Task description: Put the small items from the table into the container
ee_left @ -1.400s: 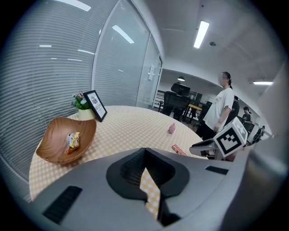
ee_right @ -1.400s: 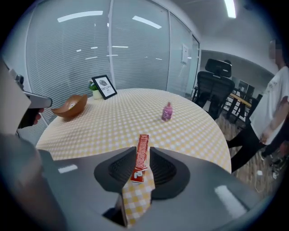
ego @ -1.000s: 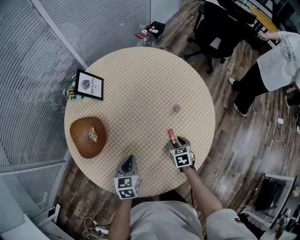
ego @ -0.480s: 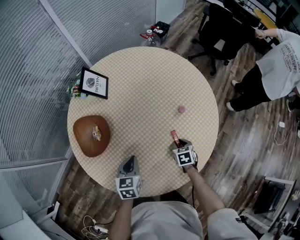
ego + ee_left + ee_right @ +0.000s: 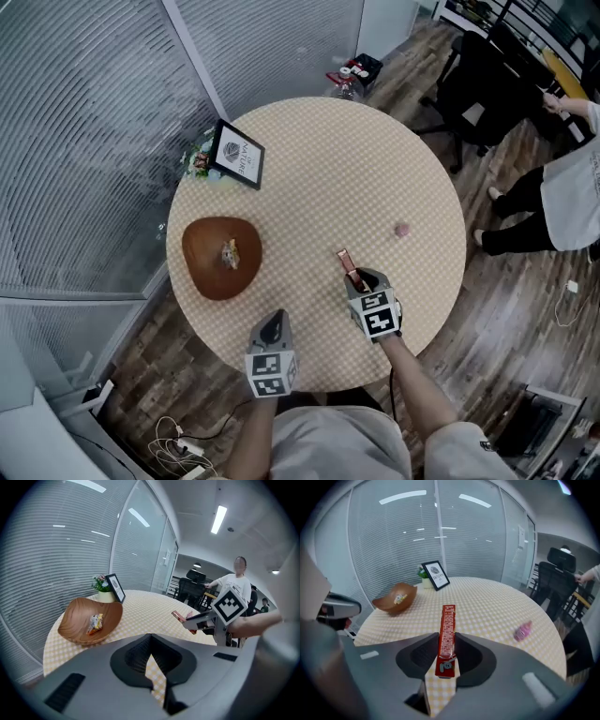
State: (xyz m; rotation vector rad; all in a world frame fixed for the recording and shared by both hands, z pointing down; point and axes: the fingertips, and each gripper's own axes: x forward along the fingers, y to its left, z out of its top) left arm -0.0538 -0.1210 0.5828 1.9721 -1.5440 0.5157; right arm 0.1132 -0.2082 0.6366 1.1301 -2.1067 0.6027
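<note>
Red snack stick (image 5: 448,620), a moment ago flat near the table's (image 5: 319,159) near edge, now sits clamped in the right gripper (image 5: 443,641), lifted clear, so the wooden bowl (image 5: 202,272) at the left edge comes next; the left gripper (image 5: 151,651) hangs closed, empty.

My head view steeply down over the table (image 5: 319,169), gripper views low across it, bowl (image 5: 206,278) in all.

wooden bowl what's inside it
One small wrapped item lies near the middle of the wooden bowl. The rest of its inside shows bare; the patch under the item is covered.
</note>
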